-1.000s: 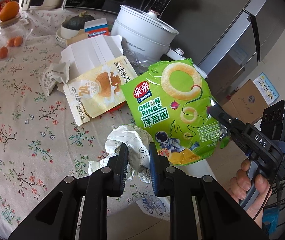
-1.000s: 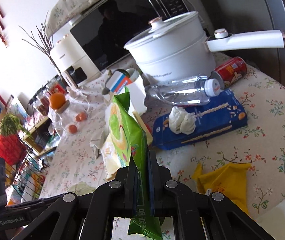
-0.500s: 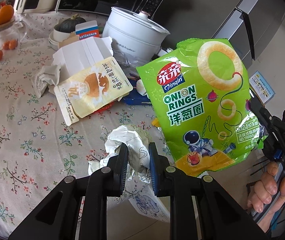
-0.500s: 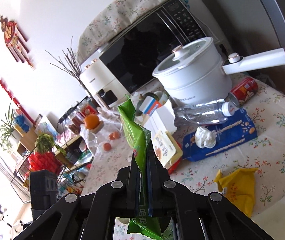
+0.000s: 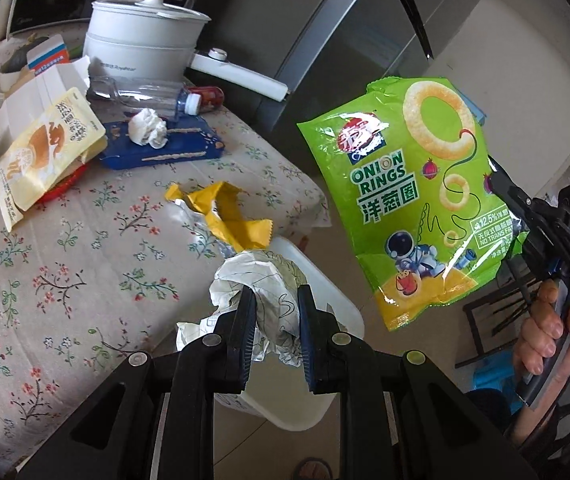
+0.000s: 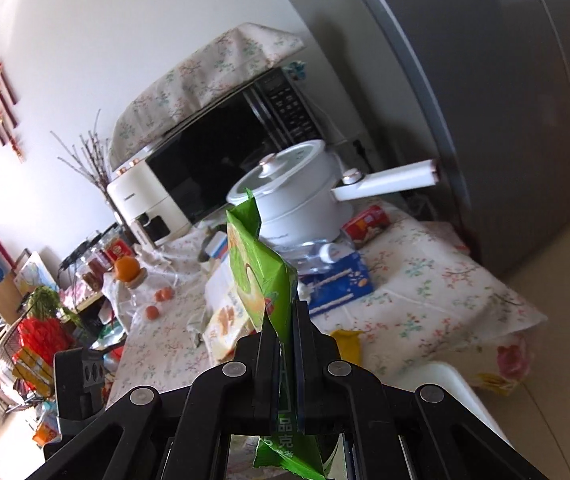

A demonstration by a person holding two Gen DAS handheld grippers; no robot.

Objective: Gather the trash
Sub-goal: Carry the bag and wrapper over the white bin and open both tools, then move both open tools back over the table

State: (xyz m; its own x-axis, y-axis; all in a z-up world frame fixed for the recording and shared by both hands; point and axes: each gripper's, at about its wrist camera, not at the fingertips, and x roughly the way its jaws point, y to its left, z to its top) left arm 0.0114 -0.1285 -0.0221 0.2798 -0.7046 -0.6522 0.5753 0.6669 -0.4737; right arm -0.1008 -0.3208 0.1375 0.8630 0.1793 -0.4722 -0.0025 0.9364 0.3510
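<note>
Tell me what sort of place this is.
Most likely a home kitchen or dining corner. A microwave under a floral cloth and a white electric pot stand on a table with a flowered cover, right beside a tall grey fridge.

You are holding a green onion-ring bag [image 5: 417, 200] upright at the frame's right and crumpled white paper [image 5: 269, 304] bottom centre, above a white bin [image 5: 325, 300].

My right tool [image 5: 503, 184]: bright green onion-rings bag [image 5: 413, 200]. My left tool [image 5: 273, 312]: white crumpled paper [image 5: 263, 276]. Desk [image 5: 65, 260] cloth beige floral; yellow wrapper [image 5: 229, 216]; blue box [image 5: 165, 148].
</note>
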